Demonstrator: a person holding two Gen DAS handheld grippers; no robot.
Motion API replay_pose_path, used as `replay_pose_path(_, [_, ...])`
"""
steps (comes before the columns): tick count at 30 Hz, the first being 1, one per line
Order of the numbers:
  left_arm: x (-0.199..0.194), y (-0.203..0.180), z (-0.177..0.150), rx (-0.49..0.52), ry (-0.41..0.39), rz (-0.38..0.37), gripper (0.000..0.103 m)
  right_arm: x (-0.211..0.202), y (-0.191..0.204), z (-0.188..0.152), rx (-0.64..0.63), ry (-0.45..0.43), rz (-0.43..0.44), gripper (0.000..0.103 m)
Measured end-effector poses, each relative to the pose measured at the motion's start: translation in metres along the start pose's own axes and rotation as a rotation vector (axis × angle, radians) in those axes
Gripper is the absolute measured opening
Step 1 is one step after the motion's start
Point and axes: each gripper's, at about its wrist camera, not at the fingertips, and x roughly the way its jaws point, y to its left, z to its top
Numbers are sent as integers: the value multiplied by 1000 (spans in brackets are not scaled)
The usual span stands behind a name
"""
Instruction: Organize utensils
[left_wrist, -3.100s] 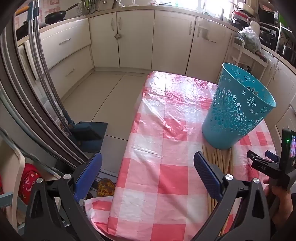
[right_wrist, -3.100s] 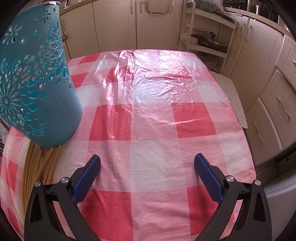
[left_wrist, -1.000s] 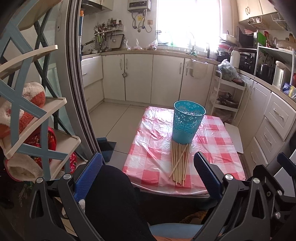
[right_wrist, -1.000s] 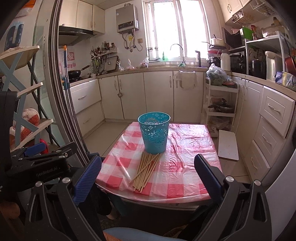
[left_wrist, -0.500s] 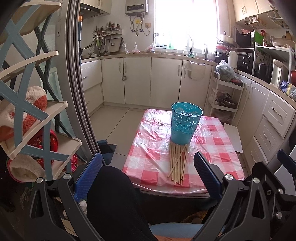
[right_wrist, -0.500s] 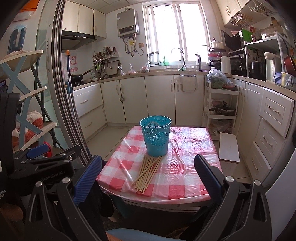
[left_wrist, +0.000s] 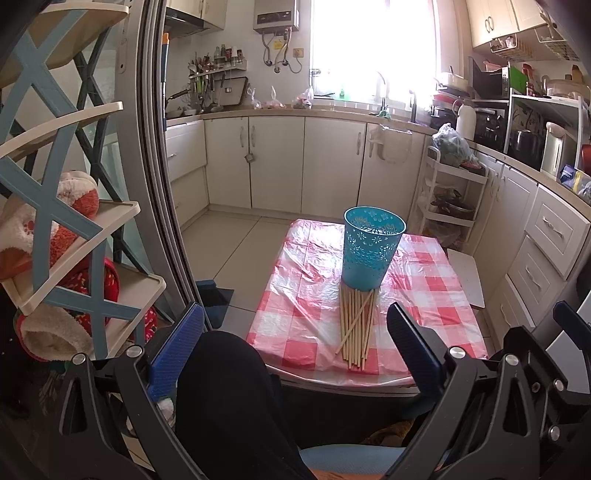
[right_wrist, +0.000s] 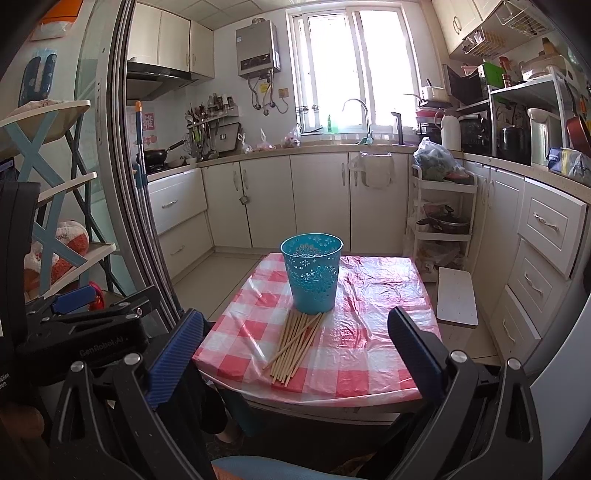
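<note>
A teal perforated basket stands upright on a small table with a red and white checked cloth; it also shows in the right wrist view. Several wooden chopsticks lie in a bundle on the cloth in front of the basket, also seen in the right wrist view. My left gripper is open and empty, held well back from the table. My right gripper is open and empty, also well back. The left gripper's body shows at the right wrist view's left edge.
A person's dark-clothed knee sits between the left gripper and the table. A shelf rack with plush items stands left. A sliding door frame is beside it. Kitchen cabinets and a white trolley lie beyond the table.
Both grippers have drawn far back from the table, from close over the cloth to a view of the whole kitchen. In the last half second they moved very little. Both stay open.
</note>
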Motion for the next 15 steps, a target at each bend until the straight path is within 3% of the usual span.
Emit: replay_pose_path(15, [0,0,-2,1,2,2,95,-3,1,-1,-2,-1,0,96])
